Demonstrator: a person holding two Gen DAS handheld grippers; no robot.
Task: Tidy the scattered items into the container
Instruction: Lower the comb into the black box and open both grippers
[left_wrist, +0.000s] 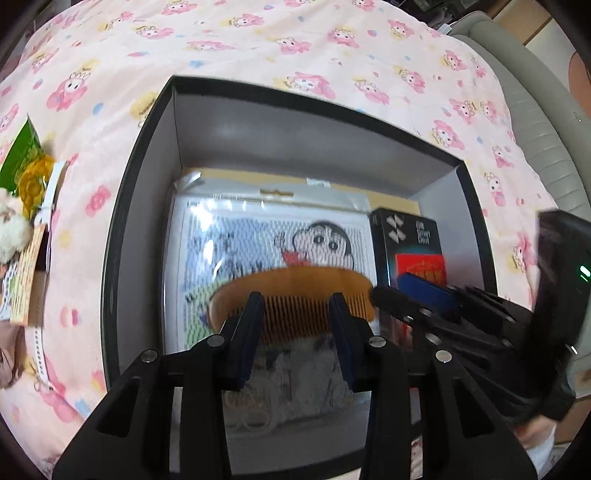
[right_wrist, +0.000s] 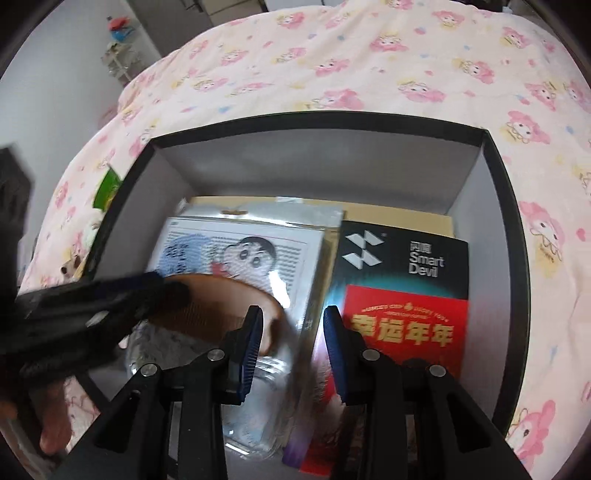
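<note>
Comb (left_wrist: 291, 295) crosswise in our left tongs (left_wrist: 295, 314), pinched, over the box (left_wrist: 140, 206); right tongs (right_wrist: 293, 325) spread, seemingly empty.

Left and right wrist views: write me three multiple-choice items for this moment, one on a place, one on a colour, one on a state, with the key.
1. Where is the comb?
A. Lying on the bedspread
B. Between the fingers of the left gripper, above the box
C. On the floor

2. What colour is the label on the black carton in the box?
A. Red
B. Green
C. White

3. How is the box?
A. Closed by a lid
B. Open on top
C. Tipped on its side

Key:
1. B, the comb sits between the two fingers over the box's contents.
2. A, the label is red with yellow characters.
3. B, the grey inner walls and the contents show from above.
</note>
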